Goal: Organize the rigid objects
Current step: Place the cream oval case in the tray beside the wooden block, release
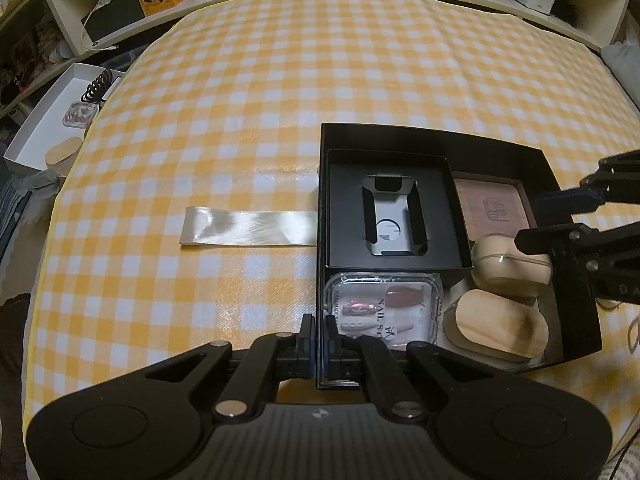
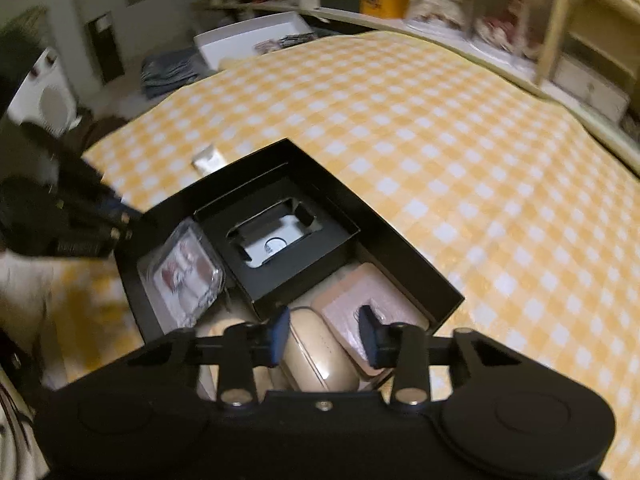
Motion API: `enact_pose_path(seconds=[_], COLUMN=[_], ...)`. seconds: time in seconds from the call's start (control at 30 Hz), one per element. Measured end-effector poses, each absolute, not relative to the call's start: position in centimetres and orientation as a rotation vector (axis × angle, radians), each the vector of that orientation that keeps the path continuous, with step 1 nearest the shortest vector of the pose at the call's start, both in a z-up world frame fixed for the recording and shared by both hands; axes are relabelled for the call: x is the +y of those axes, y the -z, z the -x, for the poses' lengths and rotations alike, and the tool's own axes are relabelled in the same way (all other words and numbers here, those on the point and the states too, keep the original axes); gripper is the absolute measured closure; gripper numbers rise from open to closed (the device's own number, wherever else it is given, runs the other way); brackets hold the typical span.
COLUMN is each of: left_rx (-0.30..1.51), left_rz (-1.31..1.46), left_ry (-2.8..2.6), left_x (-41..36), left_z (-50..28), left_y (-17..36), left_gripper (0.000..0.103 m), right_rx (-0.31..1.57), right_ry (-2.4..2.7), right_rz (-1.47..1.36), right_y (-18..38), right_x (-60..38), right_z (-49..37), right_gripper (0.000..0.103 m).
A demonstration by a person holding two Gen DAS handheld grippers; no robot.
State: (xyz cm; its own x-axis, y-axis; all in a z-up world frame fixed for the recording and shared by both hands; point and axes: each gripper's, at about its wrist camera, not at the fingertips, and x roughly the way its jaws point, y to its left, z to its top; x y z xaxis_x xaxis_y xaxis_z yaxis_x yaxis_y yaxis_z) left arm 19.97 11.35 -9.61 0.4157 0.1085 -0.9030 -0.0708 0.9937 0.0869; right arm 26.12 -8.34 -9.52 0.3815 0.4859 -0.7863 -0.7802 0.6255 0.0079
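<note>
A black open box [image 1: 400, 136] sits on the yellow checked cloth. Inside it are a smaller black box [image 1: 394, 210], a clear nail-set case [image 1: 384, 312], a pink flat case [image 1: 494, 208], a wooden oval piece [image 1: 500, 330] and a beige rounded case [image 1: 508, 266]. My left gripper [image 1: 319, 334] is shut on the black box's near left wall. My right gripper [image 2: 324, 336] is open, its fingers either side of the beige case [image 2: 320, 360] in the box, with a gap on each side. It also shows at the right of the left wrist view [image 1: 536, 220].
A satin ribbon [image 1: 248, 232] lies flat on the cloth left of the box. A white tray [image 1: 52, 120] with a hair clip and small items sits off the table's left edge. Shelves with boxes run along the back.
</note>
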Motion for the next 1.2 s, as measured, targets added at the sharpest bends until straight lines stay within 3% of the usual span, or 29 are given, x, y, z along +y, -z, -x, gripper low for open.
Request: enact_pose_path(seconds=[0.37, 0.6, 1.03, 1.2], left_rx=[1.136, 1.136, 1.136, 1.136], left_rz=[-0.038, -0.038, -0.038, -0.037], left_ry=[-0.113, -0.113, -0.112, -0.112], left_x=[11.3, 11.3, 11.4, 11.3], left_z=[-19.9, -20.0, -20.0, -20.0], left_y=[9.6, 9.6, 9.6, 9.6], left_gripper=[0.099, 0.099, 0.099, 0.099], right_rx=[0.925, 0.938, 0.901, 0.865], right_ry=[-0.784, -0.731, -0.659, -0.64], right_rz=[0.314, 0.253, 0.21, 0.203], right_y=[8.7, 7.2, 5.4, 4.6], right_x=[-9.2, -10.2, -12.5, -13.4], right_z=[-25.1, -24.2, -21.8, -20.9], right_gripper=[0.066, 0.049, 0.007, 0.0])
